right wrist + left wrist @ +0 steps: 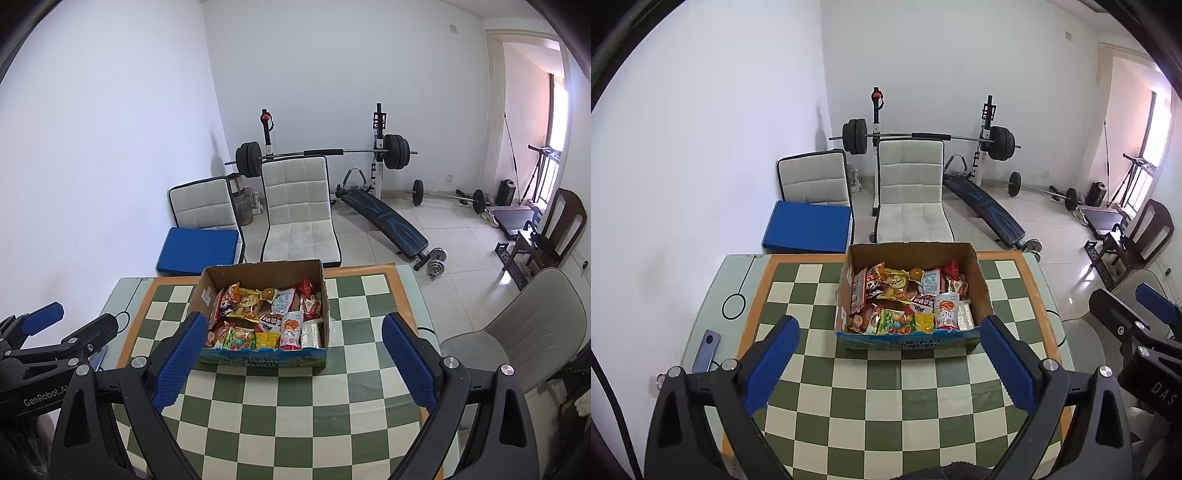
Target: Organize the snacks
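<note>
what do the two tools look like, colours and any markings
Both the left tool and the right tool have black angular frames, silver bolts and textured blue finger pads. The left body reads "GenRobot.AI"; the right's shows "DAS".

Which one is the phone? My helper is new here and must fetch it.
Start at the checkered table with the cardboard snack box. The phone lies flat on the table's pale left border, outside the checkered mat. It is a slim blue-grey slab, the only loose thing there.
</note>
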`<state>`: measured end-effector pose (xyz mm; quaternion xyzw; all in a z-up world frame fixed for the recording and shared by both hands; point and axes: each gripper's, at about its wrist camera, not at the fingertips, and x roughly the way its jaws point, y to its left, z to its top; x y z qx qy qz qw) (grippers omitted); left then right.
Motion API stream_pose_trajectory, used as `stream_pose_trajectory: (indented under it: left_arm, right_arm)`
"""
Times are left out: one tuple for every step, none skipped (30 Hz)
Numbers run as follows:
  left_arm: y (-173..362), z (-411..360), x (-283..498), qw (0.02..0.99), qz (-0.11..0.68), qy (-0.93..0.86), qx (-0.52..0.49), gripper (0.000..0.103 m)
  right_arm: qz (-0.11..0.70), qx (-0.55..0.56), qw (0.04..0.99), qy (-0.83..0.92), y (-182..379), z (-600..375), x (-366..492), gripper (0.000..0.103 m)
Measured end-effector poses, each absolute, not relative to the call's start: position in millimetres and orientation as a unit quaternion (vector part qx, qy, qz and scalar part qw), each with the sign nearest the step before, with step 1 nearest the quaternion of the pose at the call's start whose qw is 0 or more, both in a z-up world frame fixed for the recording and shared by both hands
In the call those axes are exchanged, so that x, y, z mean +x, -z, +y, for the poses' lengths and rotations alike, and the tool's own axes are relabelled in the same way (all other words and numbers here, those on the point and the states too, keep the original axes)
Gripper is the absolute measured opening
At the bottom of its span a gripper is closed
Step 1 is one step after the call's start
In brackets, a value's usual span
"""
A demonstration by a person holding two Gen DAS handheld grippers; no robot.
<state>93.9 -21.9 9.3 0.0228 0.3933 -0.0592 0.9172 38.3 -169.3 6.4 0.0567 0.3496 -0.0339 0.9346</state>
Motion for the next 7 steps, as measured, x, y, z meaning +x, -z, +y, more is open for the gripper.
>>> stream_pose_trajectory:
  left_arm:
    - [-9.0, -21.0, 93.0, 0.917, 0.394, 0.060, 0.023, 0.100]
    - [-8.6, -20.6, 93.0, 0.916, 0.395, 0.061, 0.023, 0.100]
    - [-8.5, -20.1, 93.0, 0.916, 0.395, 0.061, 0.023, 0.100]
    - [-8.6, -19.2, 92.5, 0.916, 0.395, 0.062, 0.023, 0.100]
    - [-8.8, -19.2, 92.6, 0.917, 0.395, 0.061, 0.024, 0.100]
    - [-9.0, -18.8, 92.8, 0.917, 0.393, 0.062, 0.024, 0.100]
    - [-9.3, -19.1, 93.0, 0.917, 0.392, 0.063, 0.026, 0.100]
  right_arm:
    - [0.350, 0.055, 0.935, 0.034, -6.5, -169.2, 38.8, 0.097]
    - [0.349, 0.054, 0.935, 0.035, -6.2, -169.0, 38.7, 0.097]
    - [0.349, 0.056, 0.935, 0.036, -6.6, -169.2, 38.2, 0.097]
    - [0.350, 0.057, 0.934, 0.035, -6.7, -169.2, 38.3, 0.097]
    - [0.350, 0.056, 0.934, 0.035, -6.0, -168.9, 38.3, 0.097]
    - [0.350, 0.056, 0.935, 0.036, -6.3, -169.0, 38.1, 0.097]
    - [0.350, 0.057, 0.934, 0.036, -6.2, -169.2, 38.1, 0.098]
